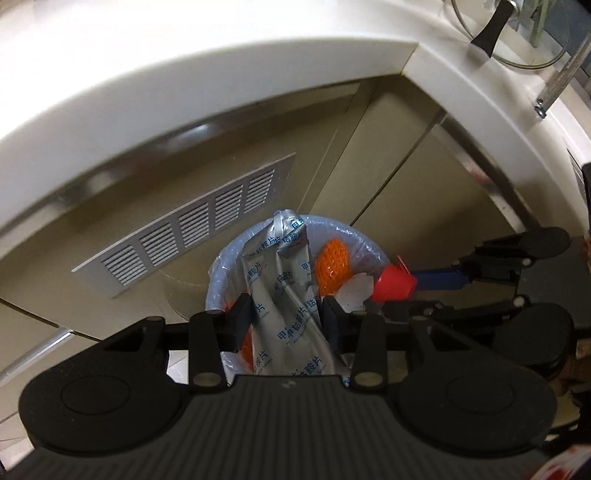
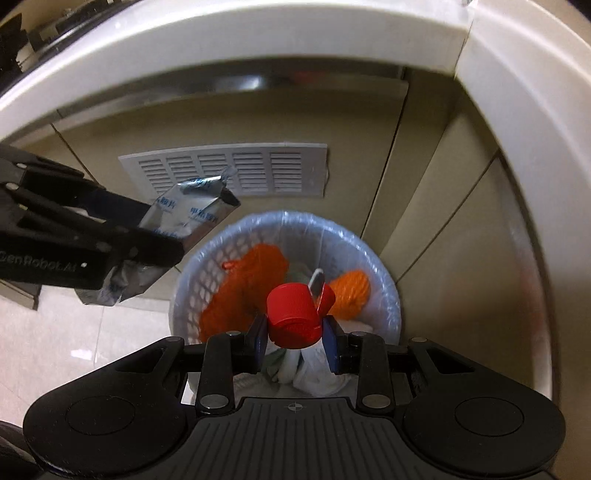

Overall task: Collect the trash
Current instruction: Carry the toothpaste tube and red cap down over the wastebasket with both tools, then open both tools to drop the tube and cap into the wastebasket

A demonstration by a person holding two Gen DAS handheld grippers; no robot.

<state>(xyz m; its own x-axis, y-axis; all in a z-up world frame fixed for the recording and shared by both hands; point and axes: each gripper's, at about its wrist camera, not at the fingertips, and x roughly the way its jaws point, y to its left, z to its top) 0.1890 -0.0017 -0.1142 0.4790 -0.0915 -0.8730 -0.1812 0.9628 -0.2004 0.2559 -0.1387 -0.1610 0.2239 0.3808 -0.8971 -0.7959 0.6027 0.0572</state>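
Observation:
My left gripper (image 1: 287,320) is shut on a crumpled silver foil pouch (image 1: 286,291) with blue print and holds it above the lined trash basket (image 1: 221,273). The pouch also shows in the right wrist view (image 2: 188,216), at the basket's left rim. My right gripper (image 2: 295,332) is shut on a red flip-top cap (image 2: 293,317) directly over the basket (image 2: 388,295). The cap also shows in the left wrist view (image 1: 393,282). The basket holds orange netting (image 2: 251,280) and white paper (image 2: 317,373).
The basket stands on the floor in a corner of beige cabinet doors under a white countertop (image 1: 184,74). A white vent grille (image 2: 236,166) is on the cabinet behind it. A glass pan lid (image 1: 517,33) lies on the counter.

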